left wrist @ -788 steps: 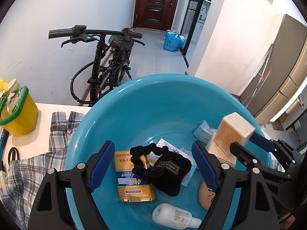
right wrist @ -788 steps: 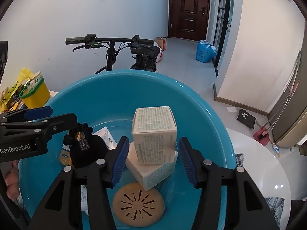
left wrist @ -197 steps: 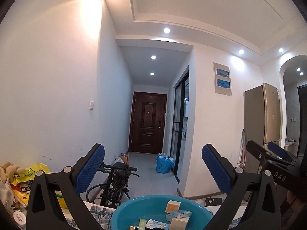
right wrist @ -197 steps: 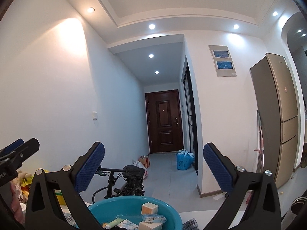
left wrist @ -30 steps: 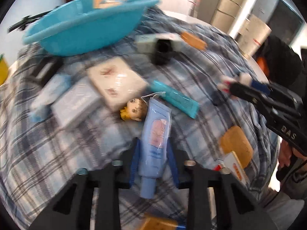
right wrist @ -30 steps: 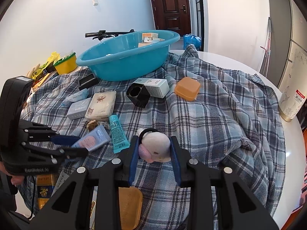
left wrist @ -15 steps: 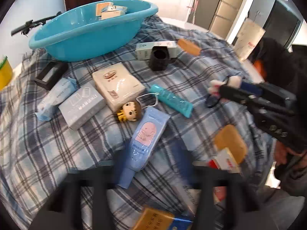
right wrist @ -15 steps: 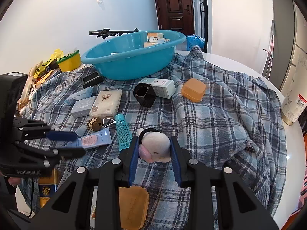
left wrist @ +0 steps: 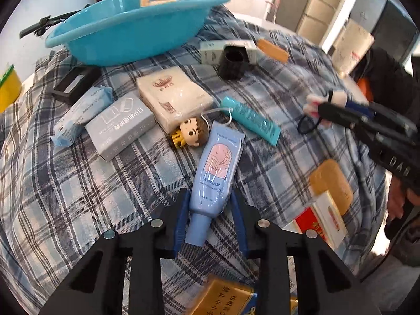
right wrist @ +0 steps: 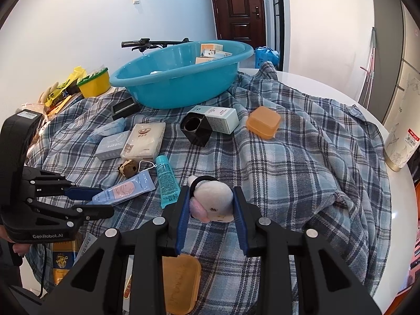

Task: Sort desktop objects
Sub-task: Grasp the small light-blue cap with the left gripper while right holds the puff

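My left gripper [left wrist: 210, 210] is shut on a pale blue cream tube [left wrist: 216, 173], gripping it near its cap end, just above the plaid cloth. The same tube [right wrist: 126, 189] shows in the right wrist view between the left gripper's blue fingers [right wrist: 81, 191]. My right gripper [right wrist: 211, 215] is shut on a white and pink plush toy [right wrist: 212, 200] with a black loop, held above the cloth. It shows at the right of the left wrist view [left wrist: 323, 102]. The blue basin [right wrist: 183, 78] stands at the far side and holds several boxes.
On the plaid cloth [right wrist: 288, 170] lie a teal tube [right wrist: 166, 181], a doll-head keychain [left wrist: 190, 131], a tissue pack [left wrist: 174, 94], a grey box [left wrist: 120, 126], a black holder [right wrist: 195, 128], an orange case [right wrist: 263, 122] and tan cases [right wrist: 181, 283]. A yellow tub [right wrist: 94, 84] stands far left.
The left gripper has closed again on the pale blue tube after being open around it half a second ago. The right gripper keeps hold of the plush toy and has barely moved.
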`<state>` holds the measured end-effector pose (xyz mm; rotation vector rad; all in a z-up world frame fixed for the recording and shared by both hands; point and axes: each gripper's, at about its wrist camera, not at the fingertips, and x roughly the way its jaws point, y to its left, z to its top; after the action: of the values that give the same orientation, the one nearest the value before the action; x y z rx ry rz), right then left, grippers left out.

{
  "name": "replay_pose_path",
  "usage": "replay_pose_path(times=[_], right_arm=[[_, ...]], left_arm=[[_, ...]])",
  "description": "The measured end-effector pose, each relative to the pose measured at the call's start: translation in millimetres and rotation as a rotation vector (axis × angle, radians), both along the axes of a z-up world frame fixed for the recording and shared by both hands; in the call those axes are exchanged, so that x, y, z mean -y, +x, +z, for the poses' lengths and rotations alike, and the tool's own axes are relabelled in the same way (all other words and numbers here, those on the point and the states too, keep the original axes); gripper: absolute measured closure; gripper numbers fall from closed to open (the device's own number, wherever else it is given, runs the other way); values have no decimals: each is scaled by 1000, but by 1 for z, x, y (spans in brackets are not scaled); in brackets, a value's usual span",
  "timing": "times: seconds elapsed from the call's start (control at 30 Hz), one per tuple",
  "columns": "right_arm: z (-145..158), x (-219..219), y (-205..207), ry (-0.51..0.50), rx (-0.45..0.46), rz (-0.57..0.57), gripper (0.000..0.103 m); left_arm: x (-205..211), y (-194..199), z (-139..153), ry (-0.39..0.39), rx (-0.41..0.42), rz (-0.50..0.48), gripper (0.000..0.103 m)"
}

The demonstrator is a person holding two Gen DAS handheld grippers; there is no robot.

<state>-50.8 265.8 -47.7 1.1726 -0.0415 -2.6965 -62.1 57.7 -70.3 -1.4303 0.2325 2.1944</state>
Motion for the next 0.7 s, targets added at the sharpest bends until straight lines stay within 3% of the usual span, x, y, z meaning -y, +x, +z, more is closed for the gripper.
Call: replay_pose_path(times=[0.37, 0.7], right_arm=[[-1, 1, 0, 4, 2, 5, 73], [0, 7, 1, 12, 4, 16, 73]], left_arm=[[36, 9, 37, 97, -110, 152, 73], [61, 16, 54, 152, -157, 206, 77]])
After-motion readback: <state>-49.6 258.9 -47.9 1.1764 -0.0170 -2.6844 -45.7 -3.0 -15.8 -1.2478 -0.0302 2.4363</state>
